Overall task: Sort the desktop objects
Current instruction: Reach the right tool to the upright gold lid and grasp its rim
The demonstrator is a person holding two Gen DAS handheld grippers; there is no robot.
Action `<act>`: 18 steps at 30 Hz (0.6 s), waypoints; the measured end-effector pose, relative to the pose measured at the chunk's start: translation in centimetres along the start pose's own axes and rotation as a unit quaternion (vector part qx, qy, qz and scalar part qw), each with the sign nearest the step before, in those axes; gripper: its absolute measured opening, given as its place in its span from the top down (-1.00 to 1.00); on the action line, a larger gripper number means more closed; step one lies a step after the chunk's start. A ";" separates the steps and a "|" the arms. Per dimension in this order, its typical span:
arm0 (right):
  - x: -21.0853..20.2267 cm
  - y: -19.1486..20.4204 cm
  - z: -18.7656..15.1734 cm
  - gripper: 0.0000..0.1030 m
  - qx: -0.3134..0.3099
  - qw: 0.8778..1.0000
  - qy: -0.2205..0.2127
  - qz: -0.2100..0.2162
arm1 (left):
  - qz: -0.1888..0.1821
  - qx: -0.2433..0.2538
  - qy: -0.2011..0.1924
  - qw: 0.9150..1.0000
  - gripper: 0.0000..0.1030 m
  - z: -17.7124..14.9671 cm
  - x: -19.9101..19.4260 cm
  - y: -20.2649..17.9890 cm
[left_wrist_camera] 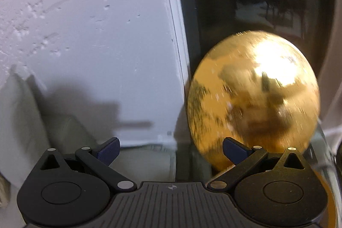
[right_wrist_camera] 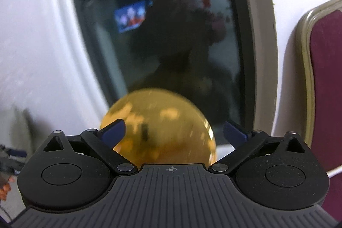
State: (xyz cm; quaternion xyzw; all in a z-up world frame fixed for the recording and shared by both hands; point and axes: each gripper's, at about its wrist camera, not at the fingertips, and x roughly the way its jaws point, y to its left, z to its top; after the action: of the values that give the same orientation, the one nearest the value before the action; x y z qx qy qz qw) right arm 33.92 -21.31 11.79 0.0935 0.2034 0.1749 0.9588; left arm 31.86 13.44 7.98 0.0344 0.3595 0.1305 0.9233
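Your left gripper and right gripper both gaped wide, empty, near the blurred shiny golden globe.

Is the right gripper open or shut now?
Open. The right gripper has its two blue fingers spread wide, with the gold ball between them, untouched.

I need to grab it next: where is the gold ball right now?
In the right wrist view the gold ball sits low centre, before the dark window, beyond the open right claw; the left wrist view shows it right of centre.
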 end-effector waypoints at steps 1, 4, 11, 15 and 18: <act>1.1 -0.4 0.3 -0.99 0.005 1.000 -0.006 -0.004 | -0.004 -0.010 -0.002 1.000 -0.99 0.4 1.5 0.1; 5.2 -1.5 0.1 -0.99 0.019 0.999 -0.024 -0.010 | -0.022 -0.037 0.000 0.999 -0.99 0.3 6.0 0.1; 14.0 -3.6 -3.5 -0.99 0.003 1.000 0.013 -0.019 | -0.094 -0.114 -0.004 0.989 -0.99 -2.2 13.9 0.5; 17.3 -4.4 -5.8 -0.99 -0.023 0.999 0.033 -0.015 | -0.111 -0.151 -0.016 0.982 -0.98 -3.3 16.7 0.8; 18.8 -4.8 -6.9 -0.99 -0.023 0.999 0.040 -0.012 | -0.127 -0.169 -0.028 0.977 -0.98 -4.0 18.1 0.9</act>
State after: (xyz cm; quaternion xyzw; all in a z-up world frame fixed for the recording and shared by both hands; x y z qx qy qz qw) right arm 48.57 -17.99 -2.36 0.0614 0.2383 0.1712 0.9540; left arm 41.78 18.98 -6.69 -0.1644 0.3076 0.0703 0.9346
